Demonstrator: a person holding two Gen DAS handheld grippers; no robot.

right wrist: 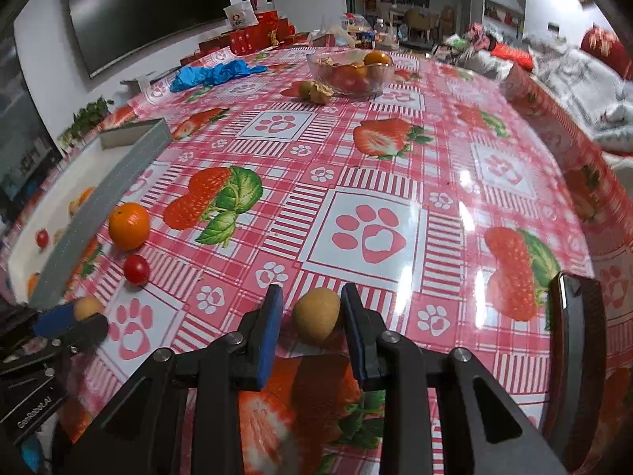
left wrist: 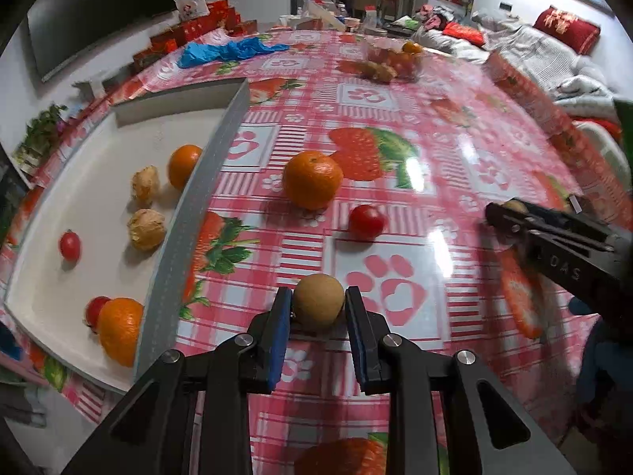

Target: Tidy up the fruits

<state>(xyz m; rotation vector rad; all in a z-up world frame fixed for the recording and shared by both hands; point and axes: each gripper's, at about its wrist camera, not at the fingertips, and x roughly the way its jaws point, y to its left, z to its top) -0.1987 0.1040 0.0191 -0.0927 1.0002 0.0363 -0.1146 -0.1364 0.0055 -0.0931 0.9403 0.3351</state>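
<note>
My left gripper (left wrist: 318, 308) is shut on a tan round longan (left wrist: 318, 306), low over the tablecloth. My right gripper (right wrist: 312, 312) holds a second tan longan (right wrist: 317, 315) between its pads; a narrow gap shows on the left side. The right gripper also shows in the left wrist view (left wrist: 510, 213), the left one in the right wrist view (right wrist: 75, 316). On the cloth lie an orange (left wrist: 312, 179) and a cherry tomato (left wrist: 366, 220). The white tray (left wrist: 59, 277) on the left holds two oranges, two cherry tomatoes and two husked fruits.
A glass bowl (right wrist: 352, 71) of fruit stands at the far side, with a husked fruit (right wrist: 316, 91) beside it. A blue cloth (left wrist: 225, 51) lies at the far left. Red boxes line the back edge. A dark object (right wrist: 577, 356) stands at the right.
</note>
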